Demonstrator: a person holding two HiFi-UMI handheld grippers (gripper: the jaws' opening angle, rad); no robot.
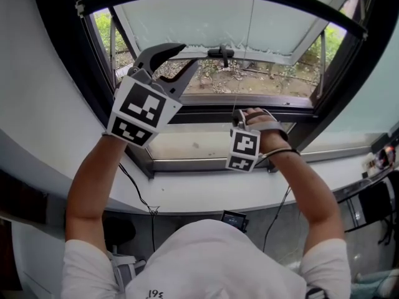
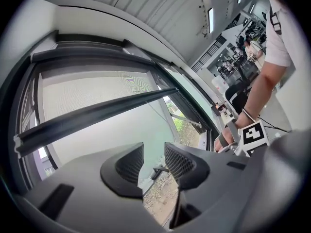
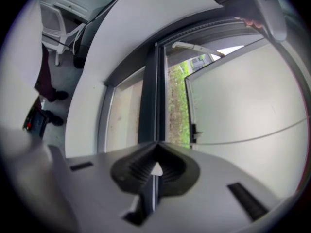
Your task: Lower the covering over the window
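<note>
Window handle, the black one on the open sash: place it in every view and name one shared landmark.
Head view: the window handle is upper centre, at the sash's lower edge.
Left gripper view: low centre, seen in the gap between the left gripper's parted fingers.
Right gripper view: small, near centre, on the sash's edge beside the greenery.
Shared landmark: the sash's pale pane.

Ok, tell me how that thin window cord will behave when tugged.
The cord looks very thin and hangs straight, so it is probably limp and light, taut only while pulled. Being so thin, it may slip through a loose grip. The blind's dark bottom bar looks rigid, likely descending level.
</note>
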